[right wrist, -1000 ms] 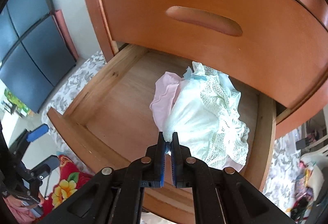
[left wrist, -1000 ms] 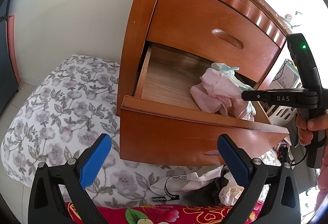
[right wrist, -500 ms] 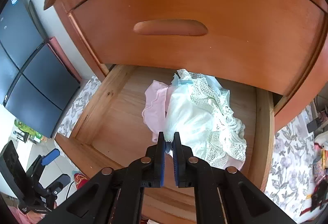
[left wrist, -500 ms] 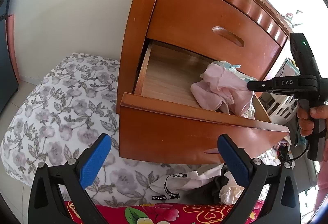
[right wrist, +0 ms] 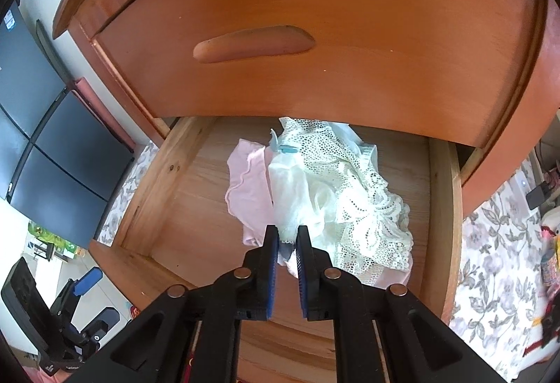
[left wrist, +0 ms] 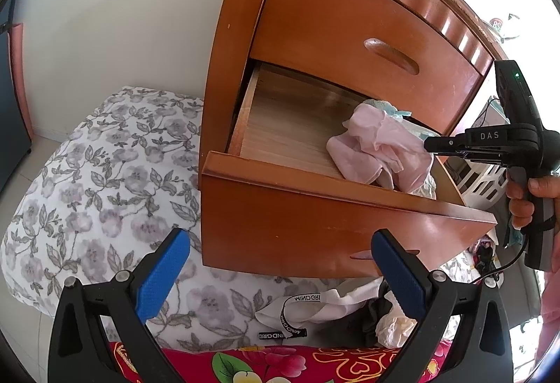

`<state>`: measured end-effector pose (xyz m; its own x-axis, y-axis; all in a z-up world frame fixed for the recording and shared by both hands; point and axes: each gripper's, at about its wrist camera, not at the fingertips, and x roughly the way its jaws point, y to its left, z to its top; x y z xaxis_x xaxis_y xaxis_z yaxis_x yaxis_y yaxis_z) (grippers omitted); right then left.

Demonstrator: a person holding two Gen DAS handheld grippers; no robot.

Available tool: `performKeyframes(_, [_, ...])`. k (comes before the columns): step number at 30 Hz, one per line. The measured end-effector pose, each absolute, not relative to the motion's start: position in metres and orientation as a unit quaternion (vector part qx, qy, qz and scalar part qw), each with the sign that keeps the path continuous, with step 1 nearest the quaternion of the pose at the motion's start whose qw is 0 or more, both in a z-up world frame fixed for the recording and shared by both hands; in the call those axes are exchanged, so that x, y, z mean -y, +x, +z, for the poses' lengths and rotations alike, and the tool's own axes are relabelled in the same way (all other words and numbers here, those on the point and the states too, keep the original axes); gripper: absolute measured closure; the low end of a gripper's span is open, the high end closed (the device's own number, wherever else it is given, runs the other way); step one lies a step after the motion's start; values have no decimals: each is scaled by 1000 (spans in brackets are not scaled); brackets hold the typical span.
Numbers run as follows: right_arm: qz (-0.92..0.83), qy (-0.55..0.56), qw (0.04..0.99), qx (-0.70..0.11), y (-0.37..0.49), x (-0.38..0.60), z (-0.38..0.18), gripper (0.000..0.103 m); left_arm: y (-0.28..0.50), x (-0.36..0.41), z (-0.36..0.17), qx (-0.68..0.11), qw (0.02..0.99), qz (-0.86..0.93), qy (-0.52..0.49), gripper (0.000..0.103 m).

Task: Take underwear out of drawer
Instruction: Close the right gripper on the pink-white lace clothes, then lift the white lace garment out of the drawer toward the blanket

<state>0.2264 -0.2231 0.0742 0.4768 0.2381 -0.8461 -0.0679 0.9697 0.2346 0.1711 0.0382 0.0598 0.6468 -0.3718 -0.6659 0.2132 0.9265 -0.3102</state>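
The wooden bedside cabinet (left wrist: pixel 241 43) has two drawers: the upper drawer (right wrist: pixel 315 33) is closed, and the lower drawer (left wrist: pixel 315 218) is pulled well out over the floral bedding (left wrist: pixel 105 173). All the underwear still inside sits bunched toward the right half of that open drawer, and from where I look I can make out three pieces: a pink piece (right wrist: pixel 250 194) on the left, a pale sheer white piece (right wrist: pixel 297 197) in the middle and a cream lace piece (right wrist: pixel 371 218) to the right, with a scrap of light blue trim at the back that may belong to one of them or to a fourth; I cannot tell which. A small heap of other garments (left wrist: pixel 350 309) lies on the bed below the drawer front. This is light, limp cloth, so I'd judge it will sag and trail when lifted, and the lace could snag on its neighbours and drag them along; a pinch on a thick gathered fold near the edge looks safest. The right gripper (right wrist: pixel 287 239) is down at the near edge of the sheer white piece, its jaws nearly together and just easing apart, with a fold of that fabric between them. The left gripper (left wrist: pixel 280 264) hangs in front of the drawer with its jaws spread wide and nothing in them.
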Motion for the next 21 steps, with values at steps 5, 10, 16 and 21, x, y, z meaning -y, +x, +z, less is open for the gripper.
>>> performKeyframes(5, [85,95,855,-502,227,228,75,85,171,-38,60,-388,902,-161,-102,0])
performKeyframes(10, [77,90,856,-503,227,229,75,85,171,-38,60,-388,902,-162,-102,0])
performKeyframes(16, [81,79,854,-507,232,222,69,88,170,-38,60,-389,901,-161,-101,0])
performKeyframes(21, [77,40,863,-498,229,209,74,100,170,-40,62,-387,903,-158,-102,0])
